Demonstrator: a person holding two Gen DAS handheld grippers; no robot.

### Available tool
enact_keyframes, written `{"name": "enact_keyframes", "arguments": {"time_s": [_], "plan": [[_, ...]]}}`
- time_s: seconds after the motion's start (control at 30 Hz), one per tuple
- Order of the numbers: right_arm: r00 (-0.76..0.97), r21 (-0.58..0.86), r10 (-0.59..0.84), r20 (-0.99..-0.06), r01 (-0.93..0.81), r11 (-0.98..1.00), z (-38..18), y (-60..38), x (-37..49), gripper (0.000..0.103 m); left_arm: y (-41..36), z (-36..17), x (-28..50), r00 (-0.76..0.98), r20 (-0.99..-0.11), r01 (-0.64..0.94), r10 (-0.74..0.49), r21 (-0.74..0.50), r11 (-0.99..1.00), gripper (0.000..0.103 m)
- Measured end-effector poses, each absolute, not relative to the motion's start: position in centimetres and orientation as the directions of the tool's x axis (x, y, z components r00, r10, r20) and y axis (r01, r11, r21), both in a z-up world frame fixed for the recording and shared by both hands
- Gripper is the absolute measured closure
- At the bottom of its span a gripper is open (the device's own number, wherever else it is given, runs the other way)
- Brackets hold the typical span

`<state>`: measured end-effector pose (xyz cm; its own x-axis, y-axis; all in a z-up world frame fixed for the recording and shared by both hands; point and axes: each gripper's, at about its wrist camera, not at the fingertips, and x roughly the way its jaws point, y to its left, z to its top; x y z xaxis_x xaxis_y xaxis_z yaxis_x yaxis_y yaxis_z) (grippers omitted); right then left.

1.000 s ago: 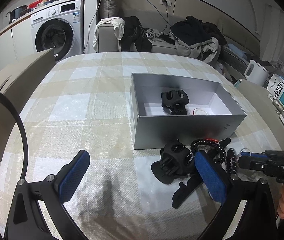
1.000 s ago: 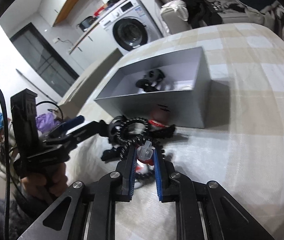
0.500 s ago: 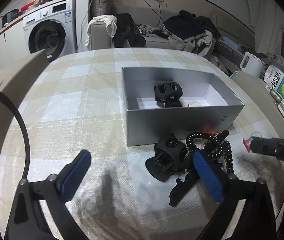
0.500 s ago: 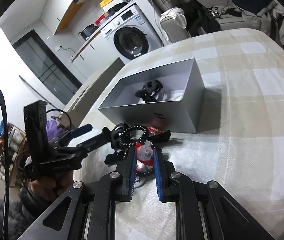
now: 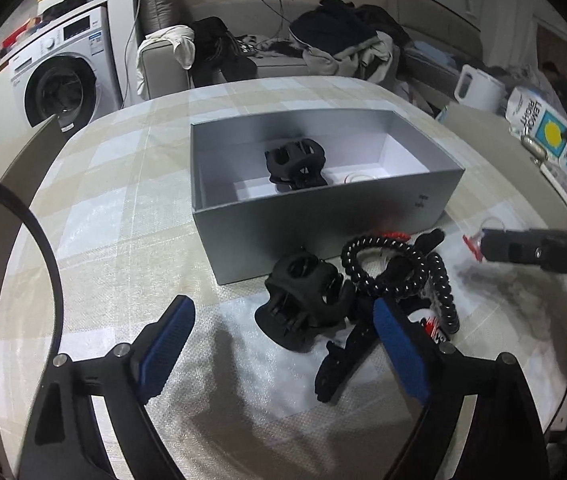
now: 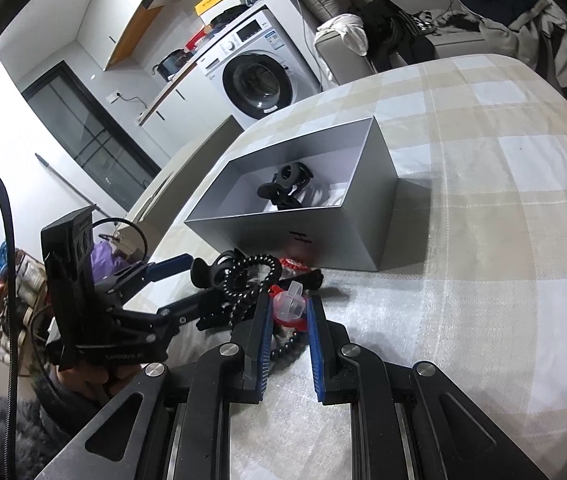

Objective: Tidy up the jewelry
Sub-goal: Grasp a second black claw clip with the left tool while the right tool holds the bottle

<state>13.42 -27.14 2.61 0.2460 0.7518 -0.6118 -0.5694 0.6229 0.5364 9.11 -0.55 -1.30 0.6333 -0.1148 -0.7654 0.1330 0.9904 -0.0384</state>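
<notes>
A grey matte rectangular cardboard box (image 5: 323, 216) sits open on the bench (image 5: 131, 200), which is covered by a beige-and-white checked woven cloth. Inside the box a black plastic claw hair clip (image 5: 297, 164) lies on the white floor beside a small white ring (image 5: 357, 178).

Just in front of the box's near wall lies a heap: a second black plastic claw clip (image 5: 303, 300), a black spiral coil hair tie (image 5: 387, 268) looped across it, a flat black long clip (image 5: 343, 356) with its long axis running toward the camera, and something red and white partly hidden beneath.

The left hand-held gripper (image 5: 283, 344) tilts down over the heap, its blue ribbed pads wide apart and just closing in, the second claw clip between them untouched.

The right hand-held gripper (image 6: 289, 320) is narrow, pinching a small clear-and-red plastic piece (image 6: 292, 305) above the cloth.
</notes>
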Motion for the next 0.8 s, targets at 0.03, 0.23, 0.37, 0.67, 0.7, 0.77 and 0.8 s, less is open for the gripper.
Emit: {"name": "enact_keyframes", "arguments": {"time_s": [0.03,0.23,0.37,0.67,0.7,0.77,0.8], "plan": [[0.246,0.537,0.753,-0.61,-0.57,0.622,2.6,-27.2,13.4,0.087,-0.5,-1.4,9.3,0.63,-0.768,0.134,-0.116,-0.039,0.99,0.015],[0.237,0.528,0.739,-0.63,-0.568,0.632,2.1,-26.8,13.7,0.087,-0.4,-1.7,9.9,0.603,-0.784,0.152,-0.146,-0.067,0.986,0.015],[0.24,0.518,0.731,-0.639,-0.568,0.639,2.0,-26.9,13.7,0.087,0.1,-1.2,9.2,0.61,-0.781,0.156,-0.133,-0.047,0.987,0.015],[0.249,0.517,0.725,-0.642,-0.557,0.65,1.8,-27.1,13.7,0.087,0.1,-1.5,9.4,0.632,-0.771,0.174,-0.077,0.044,0.984,0.015],[0.249,0.519,0.725,-0.642,-0.554,0.651,1.8,-27.1,13.8,0.087,0.0,-1.6,9.6,0.63,-0.772,0.183,-0.085,0.041,0.982,0.015],[0.249,0.518,0.723,-0.644,-0.553,0.652,1.8,-27.0,13.8,0.087,-0.2,-1.8,9.9,0.623,-0.776,0.188,-0.099,0.026,0.982,0.015],[0.249,0.516,0.722,-0.645,-0.555,0.653,1.9,-26.9,13.7,0.087,-0.1,-1.8,10.0,0.622,-0.776,0.19,-0.103,0.022,0.981,0.015]]}}
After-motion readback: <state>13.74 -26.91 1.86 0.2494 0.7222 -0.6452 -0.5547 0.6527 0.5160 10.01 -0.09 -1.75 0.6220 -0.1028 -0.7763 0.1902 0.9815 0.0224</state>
